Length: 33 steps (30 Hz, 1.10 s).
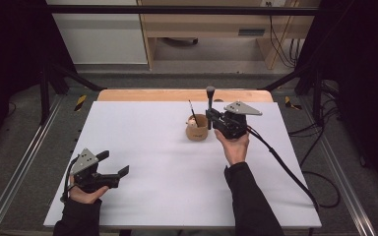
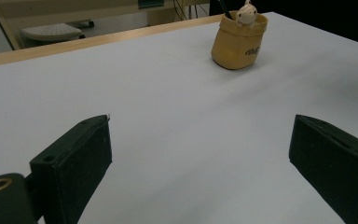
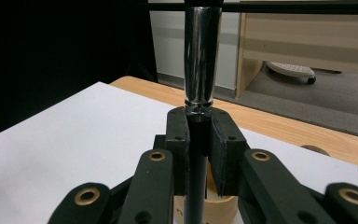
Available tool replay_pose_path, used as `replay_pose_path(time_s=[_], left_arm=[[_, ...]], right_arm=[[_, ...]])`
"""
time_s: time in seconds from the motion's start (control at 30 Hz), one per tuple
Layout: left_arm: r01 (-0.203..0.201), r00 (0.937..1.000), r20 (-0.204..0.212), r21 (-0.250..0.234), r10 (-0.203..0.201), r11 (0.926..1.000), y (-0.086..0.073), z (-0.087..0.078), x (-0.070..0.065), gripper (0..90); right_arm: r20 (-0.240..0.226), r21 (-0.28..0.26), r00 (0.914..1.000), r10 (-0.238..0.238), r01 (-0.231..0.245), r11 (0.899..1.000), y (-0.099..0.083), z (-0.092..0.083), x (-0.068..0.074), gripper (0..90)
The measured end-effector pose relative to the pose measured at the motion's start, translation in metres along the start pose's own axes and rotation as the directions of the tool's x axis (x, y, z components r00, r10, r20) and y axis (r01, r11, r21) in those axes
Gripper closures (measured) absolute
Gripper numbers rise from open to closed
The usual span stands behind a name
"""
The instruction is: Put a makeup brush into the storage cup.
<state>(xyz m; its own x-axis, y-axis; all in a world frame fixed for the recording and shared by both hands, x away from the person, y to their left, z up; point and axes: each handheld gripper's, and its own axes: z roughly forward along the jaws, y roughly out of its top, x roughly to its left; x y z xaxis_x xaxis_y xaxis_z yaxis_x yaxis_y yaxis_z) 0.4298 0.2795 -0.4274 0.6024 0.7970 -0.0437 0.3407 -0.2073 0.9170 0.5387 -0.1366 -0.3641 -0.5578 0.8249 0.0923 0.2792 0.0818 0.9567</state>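
- High view: A white table (image 1: 167, 167) held a small tan cup (image 1: 197, 130) just right of centre, a thin dark stick (image 1: 193, 114) leaning out of it toward 11 o'clock. The right gripper (image 1: 211, 118), at 3 o'clock of the cup and just beside it, was held by a hand (image 1: 234, 146) in a dark sleeve; its jaws were clamped on an upright brush-like tool (image 1: 210, 101) with a dark rounded top that rose at 1 o'clock of the cup. The left gripper (image 1: 114, 166) sat well apart at the table's 8 o'clock corner, jaws spread and holding nothing.
- Left gripper view: Two black jaws stood wide apart at the bottom, bare white tabletop (image 2: 177, 121) between them. The cup (image 2: 237, 42) stood far off at 1 o'clock, a pale little figure (image 2: 246, 15) peeking over its rim.
- Right gripper view: The jaws were closed tight around the tool's dark shaft, with its shiny metal sleeve (image 3: 201, 56) rising straight above them toward 12 o'clock. The cup (image 3: 219, 207) showed directly below, behind the jaws. A wooden table edge (image 3: 279, 126) ran beyond.
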Motion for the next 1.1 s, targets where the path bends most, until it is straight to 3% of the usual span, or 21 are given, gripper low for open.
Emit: replay_pose_path(time_s=[0.5,1.1], left_arm=[[0.002,1.0000,0.004,-0.001,-0.002,1.0000,0.000,0.000,-0.001,5.2],[0.003,1.0000,0.007,-0.005,-0.003,1.0000,0.000,0.000,0.000,5.2]], right_arm=[[0.023,-0.011,0.9994,0.025,-0.025,1.000,-0.003,0.030,-0.007,79.5],[0.059,-0.005,0.9980,0.022,-0.022,1.000,-0.011,0.056,-0.014,79.4]])
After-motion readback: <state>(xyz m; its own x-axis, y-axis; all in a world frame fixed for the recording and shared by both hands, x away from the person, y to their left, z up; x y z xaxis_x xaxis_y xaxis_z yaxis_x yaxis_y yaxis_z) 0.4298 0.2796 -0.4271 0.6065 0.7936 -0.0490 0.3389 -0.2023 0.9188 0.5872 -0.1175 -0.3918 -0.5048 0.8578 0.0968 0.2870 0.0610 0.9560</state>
